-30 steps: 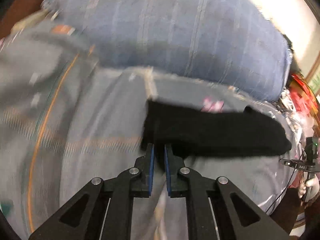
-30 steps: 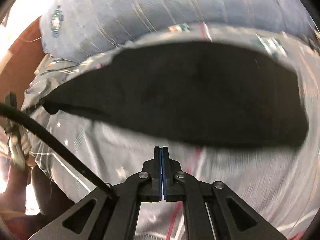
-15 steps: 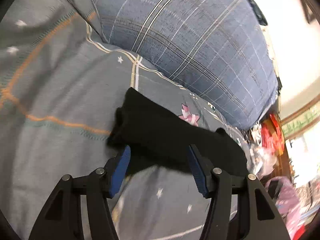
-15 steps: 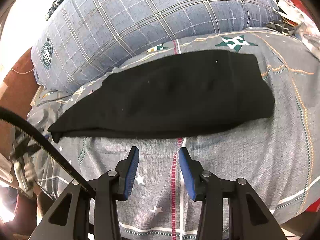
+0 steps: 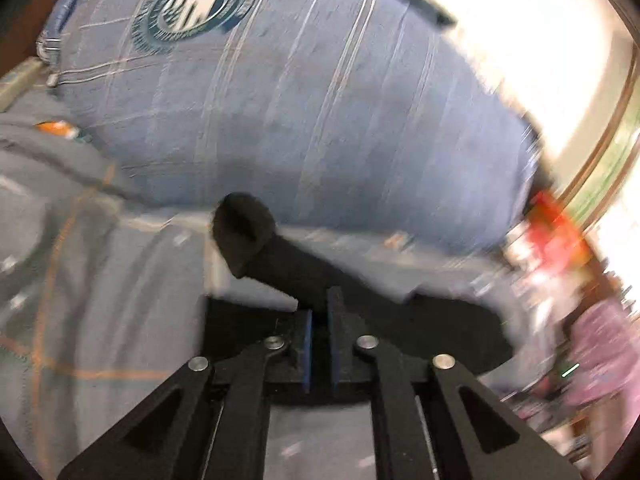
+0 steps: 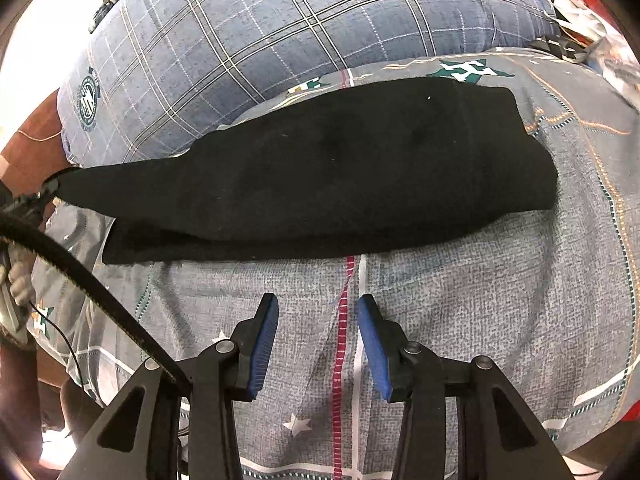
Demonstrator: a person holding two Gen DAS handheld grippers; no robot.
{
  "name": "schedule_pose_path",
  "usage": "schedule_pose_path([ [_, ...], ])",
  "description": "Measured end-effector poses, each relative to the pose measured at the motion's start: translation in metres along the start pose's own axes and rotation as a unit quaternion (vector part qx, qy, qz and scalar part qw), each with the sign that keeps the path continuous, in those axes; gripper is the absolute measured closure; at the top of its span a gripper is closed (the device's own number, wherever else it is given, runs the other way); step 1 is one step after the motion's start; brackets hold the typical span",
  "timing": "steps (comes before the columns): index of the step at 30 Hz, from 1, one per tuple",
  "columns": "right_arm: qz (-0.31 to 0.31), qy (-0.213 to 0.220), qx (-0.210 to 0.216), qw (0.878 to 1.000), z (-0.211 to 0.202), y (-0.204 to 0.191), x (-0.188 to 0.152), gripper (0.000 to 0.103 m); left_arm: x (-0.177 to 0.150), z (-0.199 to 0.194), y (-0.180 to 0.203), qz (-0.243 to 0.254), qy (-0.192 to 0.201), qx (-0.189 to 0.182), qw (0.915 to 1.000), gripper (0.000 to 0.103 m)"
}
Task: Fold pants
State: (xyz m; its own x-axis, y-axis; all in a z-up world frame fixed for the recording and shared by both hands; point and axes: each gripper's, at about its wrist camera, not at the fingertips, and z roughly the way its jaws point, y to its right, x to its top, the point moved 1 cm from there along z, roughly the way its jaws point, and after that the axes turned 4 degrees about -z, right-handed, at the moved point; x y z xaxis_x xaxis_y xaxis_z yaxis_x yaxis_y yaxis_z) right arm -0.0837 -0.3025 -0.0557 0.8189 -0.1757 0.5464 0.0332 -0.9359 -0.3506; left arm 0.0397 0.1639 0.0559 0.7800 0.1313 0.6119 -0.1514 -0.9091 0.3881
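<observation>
Black pants (image 6: pixel 320 176) lie across the bedsheet (image 6: pixel 460 300); my left gripper (image 5: pixel 319 316) pinches their hem (lifting to fold), right gripper (image 6: pixel 318 320) spread at six o'clock.

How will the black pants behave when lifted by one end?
Likely floppy: the end in the left gripper curls over while the rest of the black pants sags onto the bedsheet. Probably grippy, not slippery: the fabric looks fuzzy. The layers may slide apart.

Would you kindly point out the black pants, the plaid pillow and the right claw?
Black pants (image 6: pixel 340 168): right wrist view, middle of the folded cloth.
Plaid pillow (image 6: pixel 280 28): right wrist view, checked front face.
Right claw (image 6: pixel 318 312): right wrist view, gap between its open fingertips.
</observation>
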Motion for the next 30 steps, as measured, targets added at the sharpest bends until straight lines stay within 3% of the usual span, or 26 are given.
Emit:
schedule_pose_path([
  [2, -0.005, -0.002, 0.003, 1.000, 0.001, 0.000, 0.001, 0.058, -0.029, 0.023, -0.023, -0.006, -0.047, 0.053, 0.9975, 0.090],
  [3, -0.009, -0.003, 0.004, 1.000, 0.002, 0.000, 0.001, 0.058, -0.051, 0.041, -0.044, -0.026, -0.089, 0.080, 0.9925, 0.090],
  [5, -0.015, -0.004, 0.003, 1.000, 0.003, -0.002, 0.001, 0.058, -0.074, 0.053, -0.069, -0.060, -0.119, 0.098, 0.9861, 0.097],
  [6, -0.019, -0.005, 0.003, 1.000, 0.003, -0.001, 0.001, 0.058, -0.079, 0.041, -0.077, -0.072, -0.088, 0.082, 0.9901, 0.097],
  [9, -0.020, -0.003, 0.002, 1.000, 0.000, -0.001, 0.002, 0.055, -0.079, 0.022, -0.086, -0.105, -0.072, 0.048, 0.9908, 0.094],
  [10, -0.017, -0.001, 0.002, 1.000, 0.000, 0.001, 0.002, 0.054, -0.076, 0.016, -0.087, -0.108, -0.058, 0.038, 0.9918, 0.084],
  [11, -0.012, 0.000, 0.002, 1.000, -0.001, 0.003, 0.003, 0.053, -0.073, 0.012, -0.087, -0.108, -0.052, 0.037, 0.9921, 0.067],
  [12, -0.007, 0.003, 0.003, 1.000, -0.002, 0.006, 0.004, 0.053, -0.069, 0.009, -0.088, -0.110, -0.041, 0.038, 0.9923, 0.060],
  [13, -0.001, 0.007, 0.004, 1.000, -0.004, 0.008, 0.005, 0.053, -0.066, 0.008, -0.088, -0.114, -0.034, 0.036, 0.9922, 0.054],
  [16, 0.043, 0.041, 0.006, 0.998, -0.021, 0.027, 0.011, 0.047, -0.057, 0.011, -0.088, -0.125, -0.024, 0.009, 0.9919, 0.049],
  [19, 0.106, 0.081, -0.020, 0.991, -0.042, 0.061, 0.016, 0.039, -0.046, 0.029, -0.083, -0.126, -0.024, 0.016, 0.9917, 0.039],
  [21, 0.137, 0.100, -0.040, 0.985, -0.052, 0.082, 0.022, 0.038, -0.039, 0.046, -0.084, -0.130, -0.038, 0.018, 0.9907, 0.038],
  [24, 0.159, 0.113, -0.061, 0.979, -0.055, 0.104, 0.037, 0.033, -0.033, 0.075, -0.085, -0.145, -0.082, 0.007, 0.9860, 0.033],
  [25, 0.160, 0.110, -0.062, 0.979, -0.049, 0.108, 0.045, 0.031, -0.030, 0.081, -0.078, -0.133, -0.078, 0.022, 0.9879, 0.030],
  [27, 0.159, 0.098, -0.061, 0.981, -0.036, 0.109, 0.055, 0.031, -0.029, 0.086, -0.064, -0.105, -0.087, 0.036, 0.9901, 0.032],
  [28, 0.153, 0.086, -0.057, 0.983, -0.026, 0.108, 0.060, 0.031, -0.029, 0.089, -0.053, -0.088, -0.096, 0.045, 0.9905, 0.048],
  [29, 0.146, 0.066, -0.062, 0.985, -0.013, 0.104, 0.064, 0.030, -0.030, 0.091, -0.045, -0.073, -0.100, 0.056, 0.9907, 0.078],
  [30, 0.141, 0.058, -0.076, 0.985, -0.005, 0.100, 0.067, 0.028, -0.030, 0.091, -0.038, -0.058, -0.108, 0.066, 0.9902, 0.083],
])
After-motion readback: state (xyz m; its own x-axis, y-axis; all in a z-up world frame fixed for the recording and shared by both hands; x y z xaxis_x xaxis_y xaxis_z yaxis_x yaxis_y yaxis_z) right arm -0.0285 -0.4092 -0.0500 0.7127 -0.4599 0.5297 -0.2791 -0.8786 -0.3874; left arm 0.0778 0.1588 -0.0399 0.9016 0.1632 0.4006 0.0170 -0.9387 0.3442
